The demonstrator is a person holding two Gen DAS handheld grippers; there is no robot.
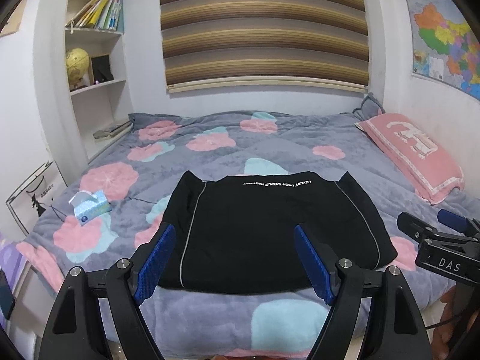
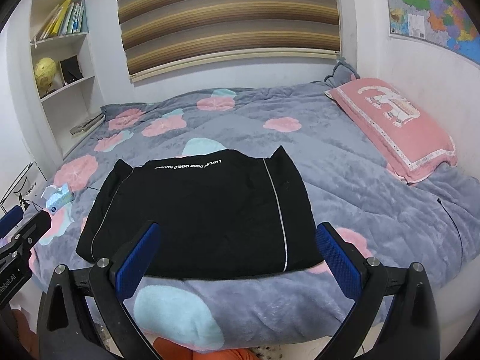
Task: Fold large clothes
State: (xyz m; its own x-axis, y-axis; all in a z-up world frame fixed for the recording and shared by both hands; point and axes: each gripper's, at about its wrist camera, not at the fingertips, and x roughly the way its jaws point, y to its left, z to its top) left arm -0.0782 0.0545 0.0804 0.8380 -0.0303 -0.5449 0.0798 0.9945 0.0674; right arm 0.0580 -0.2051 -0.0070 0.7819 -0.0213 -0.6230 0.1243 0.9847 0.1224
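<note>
just ahead of each wide-open hand-held gripper (image 1: 234,258), apparently untouched, black garment (image 1: 270,231) on bed (image 1: 210,156)

A bed (image 1: 300,138) under a grey blanket with pink and teal flowers fills the room. Behind it hangs a brown striped blind (image 1: 264,30) on a white wall. White corner shelves (image 1: 96,87) stand at the bed's far left corner, a map (image 1: 444,39) hangs on the right wall.

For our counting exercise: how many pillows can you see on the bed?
2. A pink pillow lies along the bed's right side; a grey pillow sits behind it in the far corner, mostly hidden. Others may be hidden.
</note>
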